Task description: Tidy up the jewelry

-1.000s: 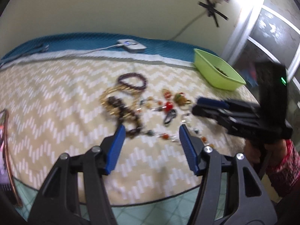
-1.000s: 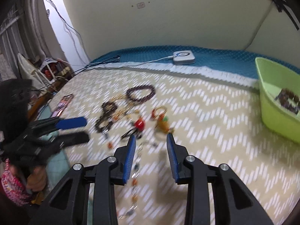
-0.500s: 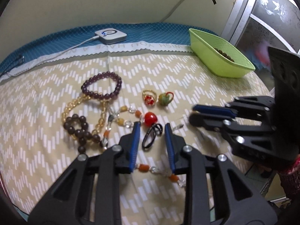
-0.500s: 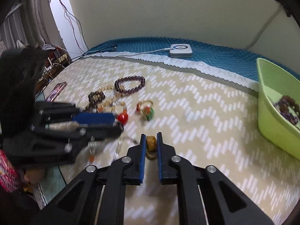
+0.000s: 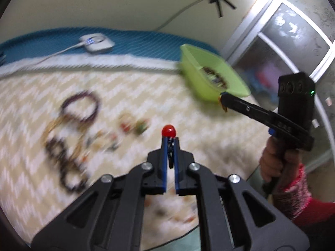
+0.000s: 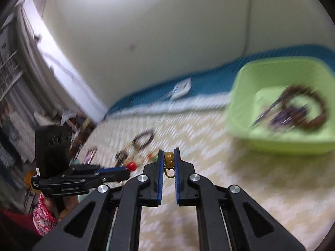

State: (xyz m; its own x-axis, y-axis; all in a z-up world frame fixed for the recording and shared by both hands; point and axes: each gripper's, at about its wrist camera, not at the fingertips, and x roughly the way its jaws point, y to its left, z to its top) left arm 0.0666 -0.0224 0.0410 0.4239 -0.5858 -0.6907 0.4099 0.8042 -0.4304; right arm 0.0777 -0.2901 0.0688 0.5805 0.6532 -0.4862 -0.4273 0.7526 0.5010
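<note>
- Both grippers have lifted off the bedcover (image 5: pixel 129 87) since half a second ago, each now closed on a piece.
- Right gripper (image 6: pixel 168 160) pinches the amber bead ring (image 6: pixel 168 157); the green tray (image 6: pixel 247 96) lies at 2 o'clock, nearer to it.
- Left gripper (image 5: pixel 170 144) clamps the red bead piece (image 5: pixel 168 130); tray at 1 o'clock.

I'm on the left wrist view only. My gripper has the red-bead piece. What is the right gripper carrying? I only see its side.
Observer: The right gripper is shut on an amber bead charm, its small chain loop hanging between the fingers.
Operator: Is the green tub holding much already?
Observer: The right wrist view looks into the green tub: a brown bead bracelet and some darker pieces, blurred.
Operator: Is my red bead visible from there?
Observer: Yes, the red bead sticks out past the left gripper tips.
</note>
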